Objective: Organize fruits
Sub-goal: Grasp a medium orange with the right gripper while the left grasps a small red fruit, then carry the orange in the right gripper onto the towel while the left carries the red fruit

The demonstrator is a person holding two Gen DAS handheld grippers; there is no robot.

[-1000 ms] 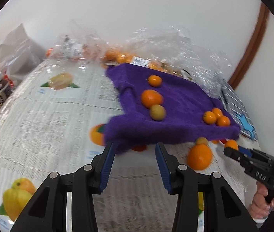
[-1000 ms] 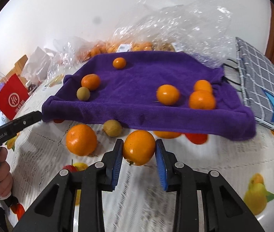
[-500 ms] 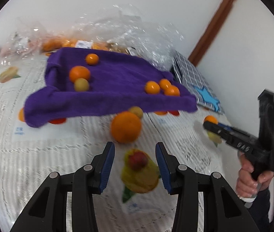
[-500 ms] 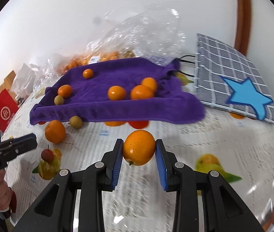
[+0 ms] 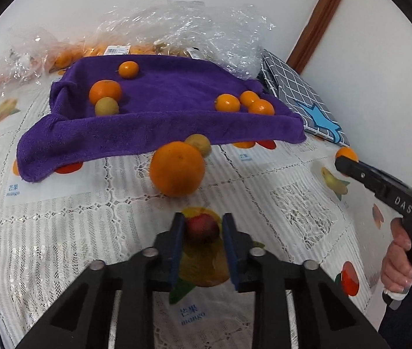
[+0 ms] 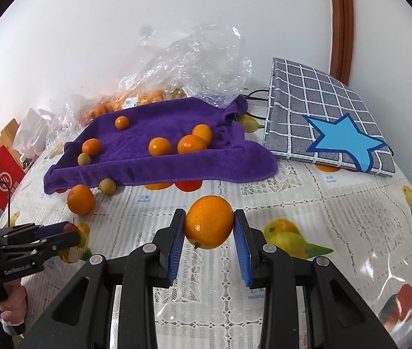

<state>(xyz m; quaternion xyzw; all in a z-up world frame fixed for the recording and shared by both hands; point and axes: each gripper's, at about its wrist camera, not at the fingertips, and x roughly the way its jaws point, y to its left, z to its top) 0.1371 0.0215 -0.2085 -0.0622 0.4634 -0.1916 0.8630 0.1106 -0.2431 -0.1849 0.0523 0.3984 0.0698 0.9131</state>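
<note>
Six fruits [image 6: 160,146] lie on the towel [image 6: 159,171]; bags [image 6: 206,67] behind it.

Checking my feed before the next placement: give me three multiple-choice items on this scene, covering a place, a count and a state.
1. Where is the small red fruit?
A in the plastic bag
B between the left gripper's fingers
C on the checked mat

2. How many fruits lie on the purple towel?
A three
B six
C nine

3. The right gripper is:
A open and empty
B shut on nothing
C shut on an orange

Answers:
1. B, the left gripper's jaws, which have just been closing, sit on either side of it.
2. B, five orange ones and one yellow-green one.
3. C, its pads press the orange's sides.
</note>
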